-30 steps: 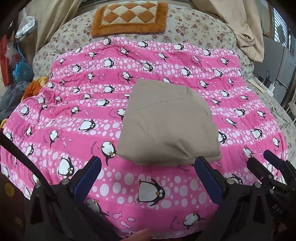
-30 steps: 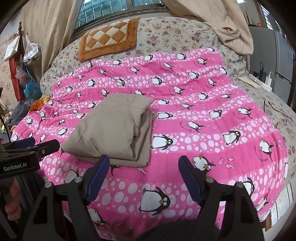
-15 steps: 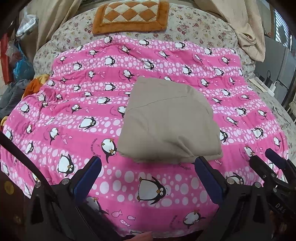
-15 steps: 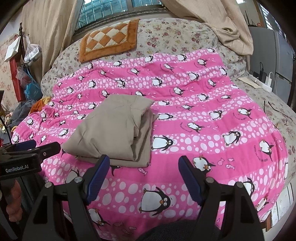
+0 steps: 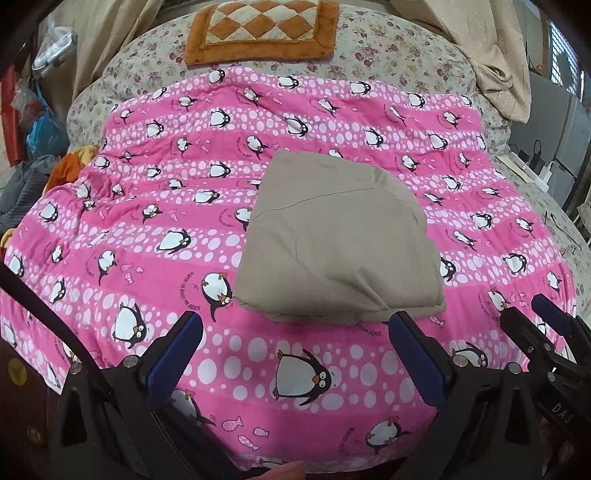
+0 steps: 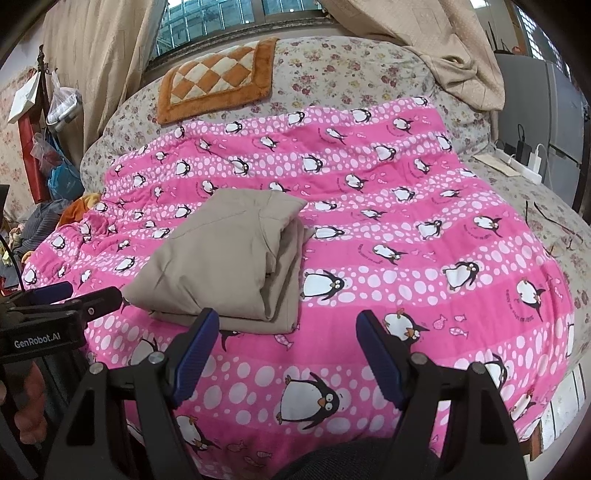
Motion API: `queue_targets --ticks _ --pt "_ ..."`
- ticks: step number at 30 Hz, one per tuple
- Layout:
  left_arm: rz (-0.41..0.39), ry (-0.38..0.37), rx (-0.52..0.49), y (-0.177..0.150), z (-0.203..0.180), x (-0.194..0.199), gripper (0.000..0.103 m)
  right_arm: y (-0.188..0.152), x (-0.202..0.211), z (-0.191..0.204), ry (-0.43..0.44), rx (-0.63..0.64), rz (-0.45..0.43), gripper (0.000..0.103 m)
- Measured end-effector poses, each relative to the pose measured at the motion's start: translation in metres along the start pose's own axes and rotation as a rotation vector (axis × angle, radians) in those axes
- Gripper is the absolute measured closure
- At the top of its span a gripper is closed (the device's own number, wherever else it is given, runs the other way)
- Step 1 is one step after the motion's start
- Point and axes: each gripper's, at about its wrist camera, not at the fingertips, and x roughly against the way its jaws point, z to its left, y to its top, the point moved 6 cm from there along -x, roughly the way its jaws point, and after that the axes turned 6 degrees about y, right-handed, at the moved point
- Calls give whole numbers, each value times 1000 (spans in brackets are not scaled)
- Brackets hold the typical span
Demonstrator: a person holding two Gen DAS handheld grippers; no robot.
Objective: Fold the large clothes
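A bed (image 6: 369, 74) with a flowered cover fills both views, and a pink blanket (image 5: 147, 206) printed with penguins and white dots is spread over most of it. Small curved lines of writing run beside some of the penguins, too small to read. An orange and cream checked cushion (image 5: 260, 31) lies at the far end of the bed, beyond the blanket's edge.

The folded tan garment (image 5: 340, 240) lies on the blanket near the front edge, a squarish bundle with its layered edges showing on the right side in the right wrist view (image 6: 236, 258).

The left gripper (image 5: 295, 325) hangs above the blanket just in front of the garment and tilts downward. Its blue-padded jaws stand wide apart with nothing between them; the right pad's tip overlaps the garment's near corner in the view, and contact cannot be told. The right gripper (image 6: 288, 325) is also tilted downward with its jaws spread wide and empty, to the right of the garment's near edge.

In the right wrist view the left gripper's body reads "GenRobot.AI". In the left wrist view the right gripper's body shows "DAS".
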Motion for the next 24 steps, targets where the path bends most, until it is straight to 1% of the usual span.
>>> queue_targets --ticks 19,20,22,23,24 --pt "4 -4 4 -1 -2 -3 29 -1 -1 0 1 0 1 23" --pt "6 -10 6 -2 -3 -4 29 0 -1 0 1 0 1 23" --pt "-4 -68 20 -5 -6 -4 30 0 -1 0 1 1 2 23" --pt "-14 -82 18 -6 -7 -3 32 0 0 0 0 1 1 23" --pt "-18 -80 8 -7 -9 -3 32 0 0 0 0 0 0 23"
